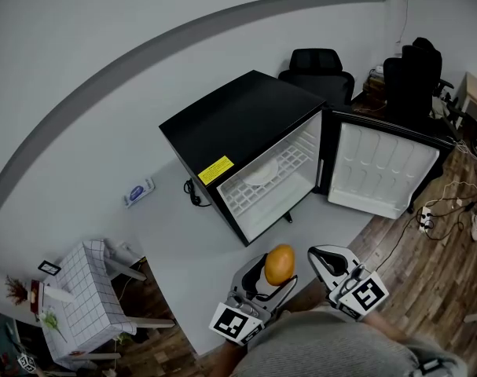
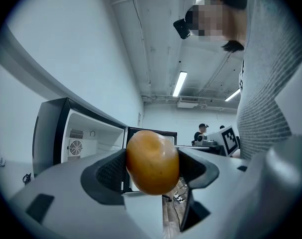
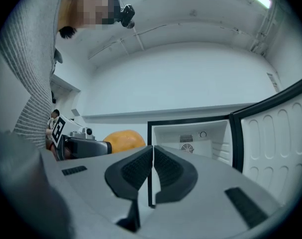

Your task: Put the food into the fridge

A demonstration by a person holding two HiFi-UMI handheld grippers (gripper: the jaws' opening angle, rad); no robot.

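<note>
Your left gripper (image 2: 153,176) grips the orange fruit (image 2: 151,158) between its jaws. Your right gripper (image 3: 152,171) has its jaws pressed together, empty; the open fridge (image 3: 190,133) sits straight beyond them.

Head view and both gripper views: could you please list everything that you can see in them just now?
fridge: one, black with a white inside, on the table, door swung open
table: one, white, under the fridge
plate: one, white, on the fridge's wire shelf
packet: one, white and blue, on the table left of the fridge
office chair: one, black, behind the fridge
small table: one, checked white cloth, lower left on the floor
orange fruit: one, between the left tool's jaws
left tool: one, grey, shut on the orange fruit
right tool: one, grey, jaws together, empty
</note>
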